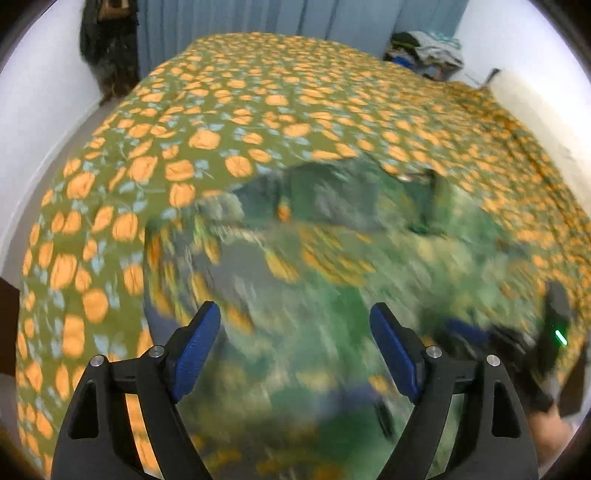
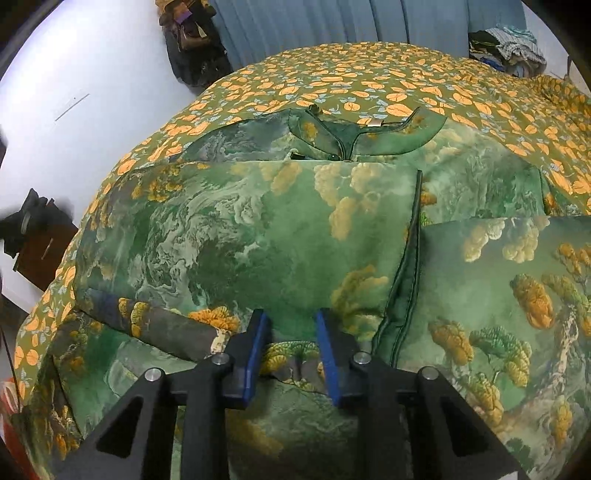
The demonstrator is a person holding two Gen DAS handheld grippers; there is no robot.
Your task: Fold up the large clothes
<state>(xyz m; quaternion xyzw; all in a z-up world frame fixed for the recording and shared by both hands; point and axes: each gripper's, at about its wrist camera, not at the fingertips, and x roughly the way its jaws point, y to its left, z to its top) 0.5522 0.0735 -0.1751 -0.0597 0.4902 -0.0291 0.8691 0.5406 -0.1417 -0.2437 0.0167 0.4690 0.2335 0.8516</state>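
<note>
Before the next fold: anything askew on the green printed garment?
The green cloud-print garment has a dark rumpled flap bunched on its near left edge, left of the right gripper; elsewhere it lies flat on the orange-leaf bedspread.

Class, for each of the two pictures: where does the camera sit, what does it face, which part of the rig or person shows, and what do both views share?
Left wrist: on the left gripper, angled down at the blurred green garment; its fingers wide apart, the right gripper at the right edge.
Right wrist: on the right gripper, angled down, fingers pinching a fold of the garment.
Shared: garment, orange-leaf bedspread, blue curtain.
</note>
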